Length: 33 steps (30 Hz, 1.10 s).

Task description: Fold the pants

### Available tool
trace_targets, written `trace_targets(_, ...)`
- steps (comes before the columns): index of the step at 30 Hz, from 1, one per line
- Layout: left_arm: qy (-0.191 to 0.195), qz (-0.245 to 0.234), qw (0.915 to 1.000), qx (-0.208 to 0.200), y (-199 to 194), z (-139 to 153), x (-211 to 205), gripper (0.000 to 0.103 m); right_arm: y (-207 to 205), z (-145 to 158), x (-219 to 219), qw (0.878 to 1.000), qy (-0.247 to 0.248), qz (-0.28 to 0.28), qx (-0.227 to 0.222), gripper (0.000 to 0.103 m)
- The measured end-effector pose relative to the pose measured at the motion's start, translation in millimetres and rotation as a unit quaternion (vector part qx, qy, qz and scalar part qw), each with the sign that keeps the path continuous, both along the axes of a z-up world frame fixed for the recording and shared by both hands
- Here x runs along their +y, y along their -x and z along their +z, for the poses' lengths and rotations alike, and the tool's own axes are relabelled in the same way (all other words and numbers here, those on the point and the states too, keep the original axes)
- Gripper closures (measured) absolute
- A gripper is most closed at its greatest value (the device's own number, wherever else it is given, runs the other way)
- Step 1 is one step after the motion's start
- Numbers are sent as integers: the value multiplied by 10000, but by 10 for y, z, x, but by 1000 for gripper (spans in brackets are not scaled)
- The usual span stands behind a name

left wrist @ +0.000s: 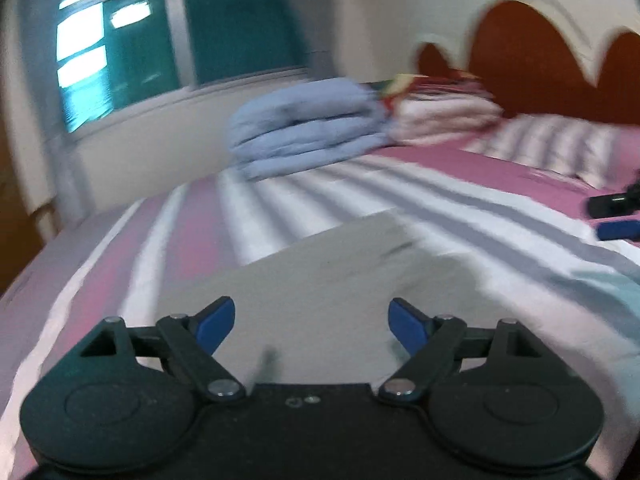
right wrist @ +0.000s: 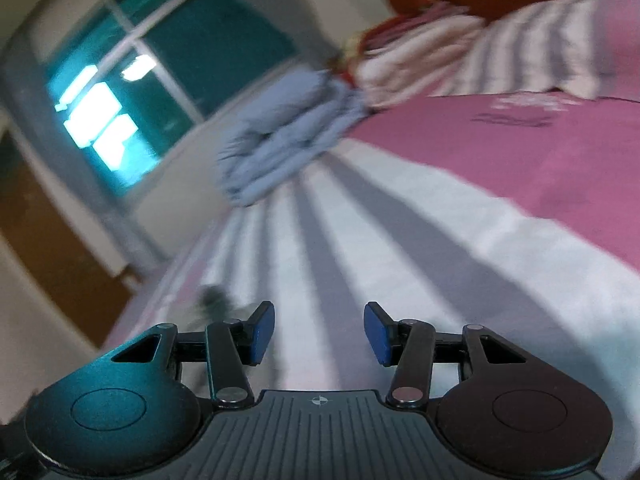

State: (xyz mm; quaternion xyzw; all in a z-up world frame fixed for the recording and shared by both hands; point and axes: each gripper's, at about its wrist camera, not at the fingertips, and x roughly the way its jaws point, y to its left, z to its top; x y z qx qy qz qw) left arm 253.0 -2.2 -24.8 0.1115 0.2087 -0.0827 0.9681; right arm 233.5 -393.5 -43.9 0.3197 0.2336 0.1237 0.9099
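Jaws of both grippers stand apart and released, with nothing between them. The left gripper (left wrist: 311, 322) hovers low over the pants (left wrist: 332, 280), a flat grey cloth panel lying on the bed (left wrist: 460, 204); its blue pads (left wrist: 214, 324) sit above the near part of the cloth, whose far edge runs diagonally across the striped sheet ahead of the jaws. Whether the pads touch the fabric cannot be told. In the left view the tips of the right gripper show at the right edge, well apart from the pants.

The right gripper (right wrist: 319, 332) points along the grey and white stripes of the bed; only a blurred dark-grey scrap of the pants (right wrist: 218, 304) shows just beside its left pad (right wrist: 262, 330), so the cloth lies to the left of these jaws, not between them.

Handling, as judged: the pants look light, soft and limp, likely to sag and crease rather than hold shape, and unlikely to slip from rubber pads. A hold at an edge or corner, one per gripper, would suit, pinching all layers together so the lower one is not left behind on the sheet.

Background: folded blue bedding (left wrist: 308, 128), a striped pillow (left wrist: 548, 140), a window (left wrist: 168, 36). Both views are motion-blurred.
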Motion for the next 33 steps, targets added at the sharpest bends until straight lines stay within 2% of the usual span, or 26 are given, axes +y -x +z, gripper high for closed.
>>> trace_targets(2, 262, 485, 9982, 217, -12, -42, 447, 25, -61, 31, 180, 9998, -50, 191, -39, 29)
trace_targets(3, 465, 733, 9958, 290, -3, -75, 683, 25, -97, 37, 279, 9996, -44, 279, -52, 27)
trace_targets(5, 976, 1254, 9865, 394, 35, -166, 1130, 24, -192, 25, 470, 9983, -185, 552, -19, 27)
trace_targets(8, 1800, 1919, 9638, 439, 163, -363, 1674, 24, -346, -4, 734, 9953, -410, 871, 85, 27)
trace_targets(11, 2199, 2214, 9496, 291, 341, -571, 1899, 22, -525, -72, 960, 9912, -646, 1116, 287, 33)
trace_targets(12, 2407, 2363, 9406, 387, 333, -596, 1969, 24, -590, -109, 1036, 9903, -641, 1163, 418, 34)
trace_targets(14, 2665, 2456, 9318, 230, 370, -602, 2066, 23, -710, -186, 1164, 9884, -619, 1238, 624, 37)
trace_targets(15, 2684, 2477, 9307, 215, 368, -602, 2085, 23, -772, -220, 1215, 9876, -610, 1255, 719, 37)
trace_targets(17, 2601, 2424, 9343, 249, 350, -606, 2087, 22, -857, -265, 1315, 9875, -487, 1283, 773, 39)
trace_targets(18, 2531, 2370, 9376, 270, 350, -602, 2076, 21, -906, -270, 1364, 9871, -435, 1325, 783, 46)
trace_targets(19, 2477, 2331, 9399, 303, 373, -614, 2078, 21, -968, -292, 1415, 9859, -370, 1353, 918, 69)
trace_targets(20, 2471, 2317, 9403, 335, 363, -614, 2080, 20, -1009, -300, 1447, 9862, -257, 1278, 1024, 76)
trace_targets(22, 2560, 2331, 9375, 358, 378, -646, 2110, 20, -992, -235, 1428, 9882, -284, 1275, 801, 81)
trace_targets(25, 2563, 2347, 9369, 373, 395, -690, 2119, 20, -767, 23, 1271, 9908, -499, 1238, 223, 83)
trace_targets(27, 2479, 2341, 9393, 390, 387, -698, 2098, 20, -629, 85, 1161, 9914, -607, 1155, 81, 83)
trace_targets(30, 2419, 2373, 9399, 419, 379, -707, 2081, 20, -663, -130, 1060, 9926, -534, 1003, 431, 83)
trace_targets(32, 2411, 2398, 9394, 439, 375, -707, 2078, 20, -808, -431, 987, 9882, -785, 807, 1043, 83)
trace_targets(33, 2424, 2404, 9389, 444, 376, -705, 2082, 20, -814, -528, 925, 9850, -1082, 708, 1146, 83)
